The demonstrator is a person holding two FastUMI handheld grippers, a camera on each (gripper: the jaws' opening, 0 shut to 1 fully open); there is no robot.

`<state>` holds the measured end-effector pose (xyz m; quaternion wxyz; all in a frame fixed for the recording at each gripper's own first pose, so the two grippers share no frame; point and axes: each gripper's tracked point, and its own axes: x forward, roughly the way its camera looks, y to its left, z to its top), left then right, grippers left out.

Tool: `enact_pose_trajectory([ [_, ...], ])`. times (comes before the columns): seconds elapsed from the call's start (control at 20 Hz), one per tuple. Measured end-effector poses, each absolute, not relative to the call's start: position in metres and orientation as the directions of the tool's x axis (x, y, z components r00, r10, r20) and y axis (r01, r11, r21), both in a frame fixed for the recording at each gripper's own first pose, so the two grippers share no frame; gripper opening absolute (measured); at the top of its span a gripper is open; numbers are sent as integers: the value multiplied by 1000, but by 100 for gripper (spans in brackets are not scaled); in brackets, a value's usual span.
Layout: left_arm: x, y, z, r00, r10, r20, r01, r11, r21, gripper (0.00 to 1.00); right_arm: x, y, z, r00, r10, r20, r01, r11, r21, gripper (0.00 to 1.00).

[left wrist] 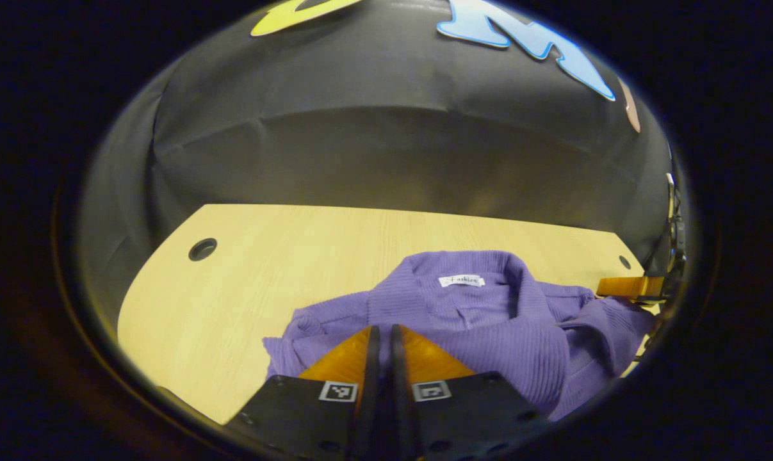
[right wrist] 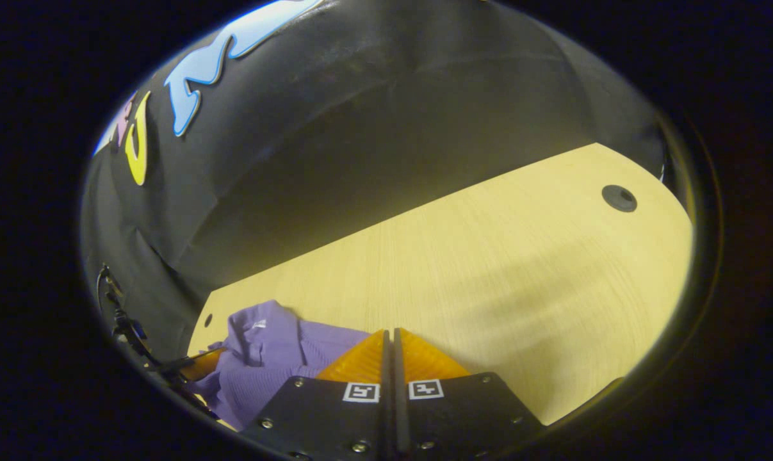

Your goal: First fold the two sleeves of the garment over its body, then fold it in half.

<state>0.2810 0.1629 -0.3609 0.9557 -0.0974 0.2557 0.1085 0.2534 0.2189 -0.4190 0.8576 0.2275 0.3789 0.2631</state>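
A: Where's the garment (left wrist: pixel 482 326) now?

B: In the left gripper view it lies bunched on the table (left wrist: pixel 245 288), from about 6 o'clock out to 4 o'clock, collar and neck label facing up near the middle. In the right gripper view it sits low at 8 o'clock, with bare table out to 2 o'clock.

A: And the grippers?

B: The left gripper (left wrist: pixel 384 336) has its fingers pressed together with hardly a gap, right over the near edge of the fabric. Whether any cloth is pinched between them I cannot tell. The right gripper (right wrist: pixel 390 339) is likewise closed, its tips over bare wood with nothing between them. In the left gripper view the other gripper shows at 3 o'clock, at the far sleeve's edge.

A: So how far along, would you say?

B: Early, I'd judge. The sleeves look crumpled, not laid over the body.

A: How to do it well?

B: Spread the body flat first. Take one sleeve near its cuff, lift only slightly, carry it across toward the collar line and lay it without dragging the rest. Then mirror it.
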Motion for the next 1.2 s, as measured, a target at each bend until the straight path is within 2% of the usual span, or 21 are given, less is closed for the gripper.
enact_pose_trajectory([
  [0.05,279,163,-358,846,162,-508,-262,956,-130,23,252,218,-415,574,626,-527,-285,757,588,2],
  [0.1,278,162,-353,850,163,-501,-263,955,-136,37,251,216,-412,575,628,-525,-293,757,584,2],
  [0.15,276,161,-348,855,163,-493,-264,954,-144,46,248,214,-408,576,630,-521,-302,756,580,2],
  [0.3,270,154,-330,866,147,-477,-251,955,-160,82,242,210,-392,578,635,-512,-329,756,566,2],
  [0.45,263,139,-305,884,123,-451,-223,959,-176,82,234,205,-373,589,632,-503,-354,761,543,2],
  [0.5,258,135,-293,892,117,-438,-214,960,-180,88,231,202,-365,591,634,-499,-362,761,539,2],
  [0.55,254,129,-282,899,111,-423,-205,961,-184,82,226,199,-356,595,635,-493,-369,760,534,2],
  [0.6,248,123,-268,908,105,-405,-193,964,-184,87,221,195,-346,600,635,-486,-375,760,531,2],
  [0.65,241,119,-257,914,101,-393,-185,966,-182,82,216,190,-333,607,636,-476,-381,759,528,2],
  [0.7,234,115,-247,919,97,-383,-176,968,-177,82,208,187,-323,612,638,-467,-387,757,526,2],
  [0.75,226,111,-238,923,94,-373,-169,970,-174,87,200,183,-312,617,639,-459,-394,756,523,2],
  [0.8,217,107,-229,927,91,-364,-163,972,-172,82,191,179,-303,621,641,-452,-403,755,517,2],
  [0.85,208,104,-220,931,89,-354,-158,973,-171,87,182,175,-294,623,642,-446,-414,755,508,2],
  [1.2,144,83,-165,949,115,-293,-168,972,-163,87,116,147,-240,635,655,-409,-469,748,470,0],
])
